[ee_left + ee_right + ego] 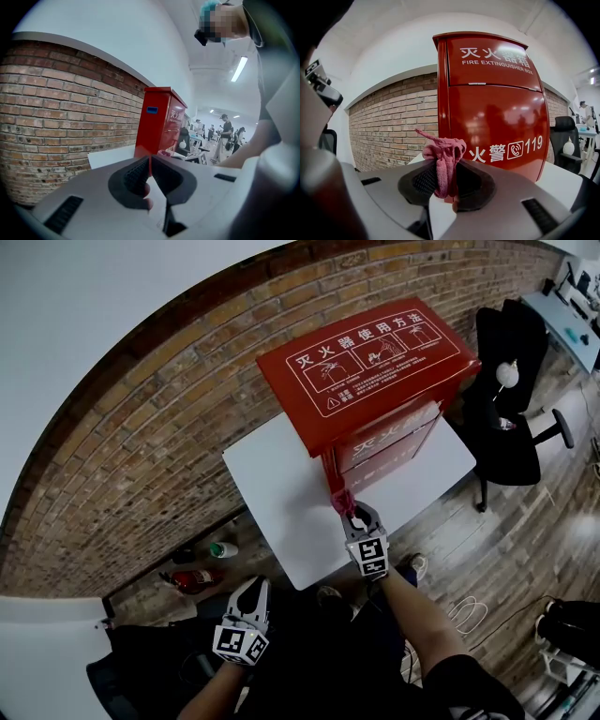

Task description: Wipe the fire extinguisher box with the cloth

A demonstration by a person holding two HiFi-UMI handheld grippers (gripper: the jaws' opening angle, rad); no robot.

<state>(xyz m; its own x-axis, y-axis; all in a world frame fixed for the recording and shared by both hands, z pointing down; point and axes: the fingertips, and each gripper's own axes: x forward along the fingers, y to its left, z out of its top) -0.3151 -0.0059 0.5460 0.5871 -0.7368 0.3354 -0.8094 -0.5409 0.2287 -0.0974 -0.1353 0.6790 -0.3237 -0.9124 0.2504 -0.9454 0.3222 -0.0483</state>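
A red fire extinguisher box stands upright on a white table; its front carries white print and "119". My right gripper is shut on a pink cloth, bunched between the jaws and held at the box's lower front corner. Whether the cloth touches the box is unclear. My left gripper hangs low, off the table's near left, shut with nothing in it. From there the box shows ahead, well apart.
A brick wall runs behind the table. Black office chairs stand to the right on the wooden floor. A small red extinguisher and a bottle lie on the floor at left. People stand in the far room.
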